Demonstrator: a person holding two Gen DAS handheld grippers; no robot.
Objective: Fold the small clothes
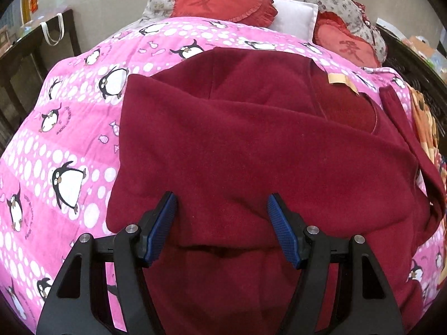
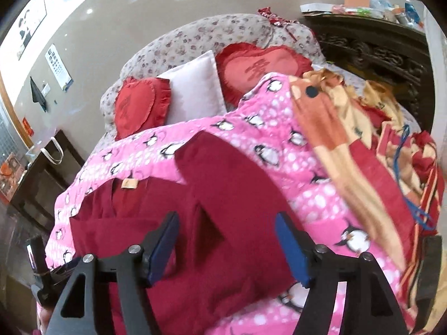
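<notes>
A dark red fleece garment (image 1: 251, 145) lies on a pink penguin-print quilt (image 1: 69, 128), its left side folded over the middle and a tan neck label (image 1: 339, 79) showing at the far end. My left gripper (image 1: 222, 205) is open and empty just above the garment's near part. In the right wrist view the same garment (image 2: 218, 195) lies with its label (image 2: 130, 183) to the left and a sleeve stretched up to the right. My right gripper (image 2: 226, 224) is open and empty over that sleeve.
Red heart cushions (image 1: 223, 0) and a white pillow (image 1: 296, 14) lie at the bed's head. An orange and red blanket (image 2: 363, 150) is heaped on the right. A dark carved cabinet (image 2: 377, 53) stands beyond it. A dark side table (image 1: 33, 47) stands left.
</notes>
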